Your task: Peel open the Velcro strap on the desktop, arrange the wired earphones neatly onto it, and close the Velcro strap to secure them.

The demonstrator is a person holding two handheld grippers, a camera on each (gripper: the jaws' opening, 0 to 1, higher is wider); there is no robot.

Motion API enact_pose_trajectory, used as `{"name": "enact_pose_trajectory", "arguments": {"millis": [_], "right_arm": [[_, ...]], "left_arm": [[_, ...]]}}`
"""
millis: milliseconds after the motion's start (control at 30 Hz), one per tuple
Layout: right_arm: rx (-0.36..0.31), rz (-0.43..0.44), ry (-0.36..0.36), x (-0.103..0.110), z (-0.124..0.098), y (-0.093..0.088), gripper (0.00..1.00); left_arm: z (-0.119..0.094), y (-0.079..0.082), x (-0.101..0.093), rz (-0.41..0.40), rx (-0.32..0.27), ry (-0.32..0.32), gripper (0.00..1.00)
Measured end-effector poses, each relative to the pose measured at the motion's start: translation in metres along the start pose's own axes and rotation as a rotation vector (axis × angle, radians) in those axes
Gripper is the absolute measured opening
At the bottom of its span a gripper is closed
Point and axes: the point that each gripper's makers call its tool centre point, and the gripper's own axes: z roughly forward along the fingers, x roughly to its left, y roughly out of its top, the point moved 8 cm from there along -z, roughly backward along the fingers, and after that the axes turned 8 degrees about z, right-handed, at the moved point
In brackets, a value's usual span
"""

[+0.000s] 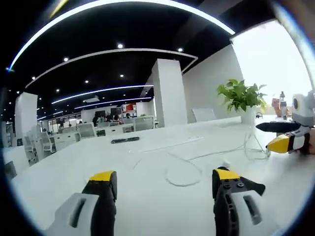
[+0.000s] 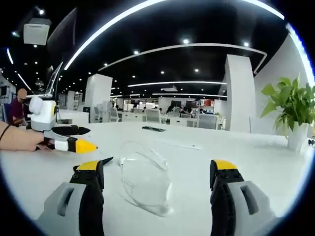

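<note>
Two yellow-tipped black jaws of the left gripper (image 1: pixel 164 183) rise from the bottom of the left gripper view, standing wide apart with nothing between them. Ahead of them on the bare white desktop (image 1: pixel 59 167) lies the thin white wired earphone cable (image 1: pixel 184 177), loosely looped just beyond the jaw tips and trailing away to the right in long slack strands. Farther off, ahead and a little left, the dark flat Velcro strap (image 1: pixel 125 140) lies with its long axis running across the view, well apart from the cable loop. At the right edge the other gripper (image 1: pixel 281 136) comes into view, its black and yellow-tipped jaws parted and pointing left, close to the far strands of cable. A green potted plant (image 1: pixel 242 97) stands behind it.

In the right gripper view, the right gripper (image 2: pixel 157 173) also stands wide open and holds nothing. The earphone cable (image 2: pixel 145 184) lies in tangled transparent-looking loops directly between and just ahead of its jaws, so this gripper seems the nearer one to the cable. The strap (image 2: pixel 153 129) is a small dark bar far ahead, its length crossing the view. From the left comes the other gripper (image 2: pixel 83 138), held by a person's bare hand (image 2: pixel 22 140), jaws apart, empty.
</note>
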Motion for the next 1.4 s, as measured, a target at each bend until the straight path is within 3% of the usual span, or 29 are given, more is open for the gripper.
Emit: {"name": "enact_pose_trajectory", "arguments": {"millis": [600,667,767,1000,1167,1200,1300,1400], "right_arm": [[-0.008,0.002,0.020,-0.003,0.017,0.001,0.89],[-0.017,0.006,0.050,0.004,0.013,0.003,0.87],[-0.068,0.009,0.163,0.025,0.010,0.009,0.85],[-0.097,0.036,0.372,0.074,0.008,0.012,0.75],[-0.064,0.043,0.439,0.093,0.014,0.009,0.75],[-0.032,0.034,0.454,0.099,0.018,0.005,0.75],[0.037,0.051,0.448,0.099,0.027,-0.001,0.75],[0.039,0.081,0.444,0.097,0.035,-0.001,0.73]], "left_arm": [[0.015,-0.001,0.008,0.020,0.002,0.005,0.80],[0.015,-0.001,0.009,0.016,0.000,0.015,0.80],[0.015,-0.001,0.009,0.019,0.001,0.019,0.79],[0.016,0.000,0.009,0.025,-0.001,0.013,0.79],[0.020,0.001,0.010,0.050,-0.011,0.014,0.79],[0.022,0.001,0.011,0.050,-0.011,0.015,0.79],[0.024,0.001,0.012,0.048,-0.006,0.016,0.79],[0.023,0.001,0.012,0.045,-0.005,0.010,0.79]]}}
